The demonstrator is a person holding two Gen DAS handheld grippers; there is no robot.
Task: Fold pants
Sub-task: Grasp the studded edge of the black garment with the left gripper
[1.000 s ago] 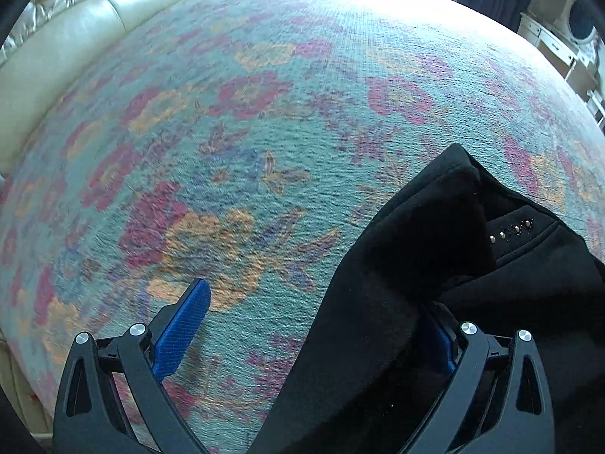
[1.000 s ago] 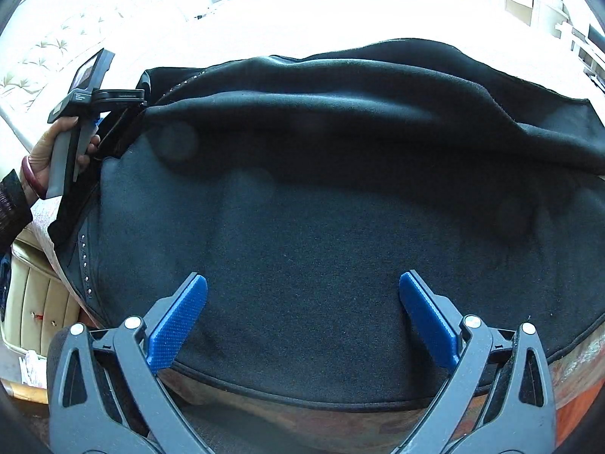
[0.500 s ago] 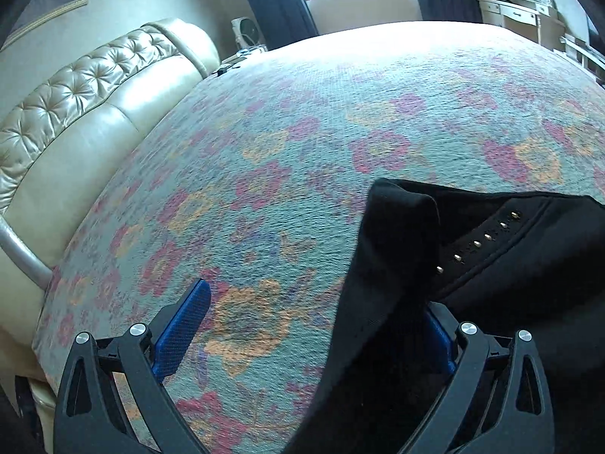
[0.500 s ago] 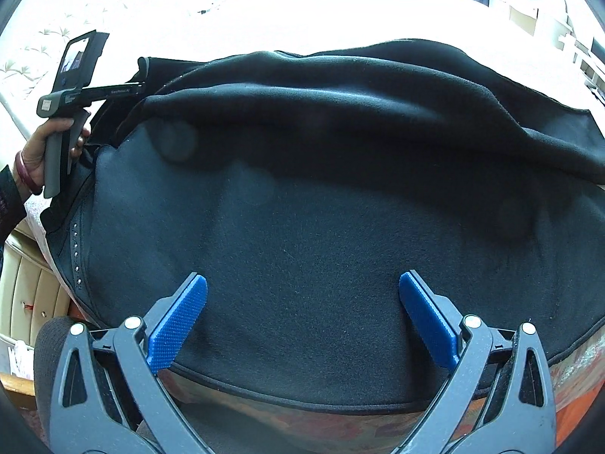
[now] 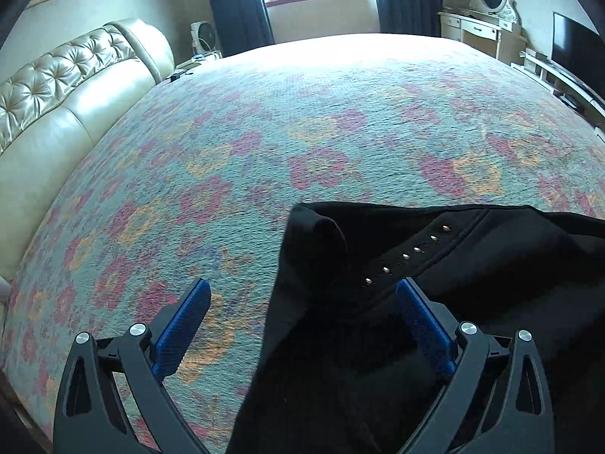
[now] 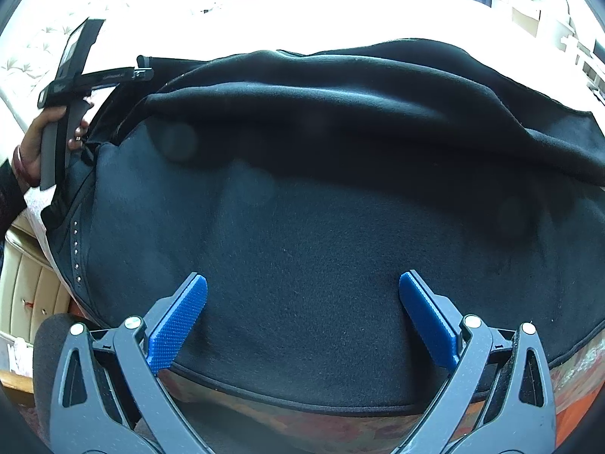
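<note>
The black pants (image 5: 340, 359) lie on a floral bedspread (image 5: 302, 132), with a row of metal studs (image 5: 404, 255) along one seam. One corner of the cloth stands up in a soft fold (image 5: 317, 234). My left gripper (image 5: 302, 310) is open and hovers over that edge, both blue pads bare. In the right wrist view the pants (image 6: 321, 208) spread wide, with a thick fold across the far side. My right gripper (image 6: 302, 302) is open just above the cloth near its front hem. A hand (image 6: 34, 143) holds the left gripper (image 6: 140, 72) at the far left end.
A padded cream headboard (image 5: 56, 113) runs along the left of the bed. A dresser with an oval mirror (image 5: 487, 26) and a TV (image 5: 574, 49) stand at the far right. The bed's front edge (image 6: 302, 423) is right below my right gripper.
The left gripper has tilted up and drawn back. The cloth that covered its right pad has slipped off, and that pad now shows. The right gripper has hardly moved.
</note>
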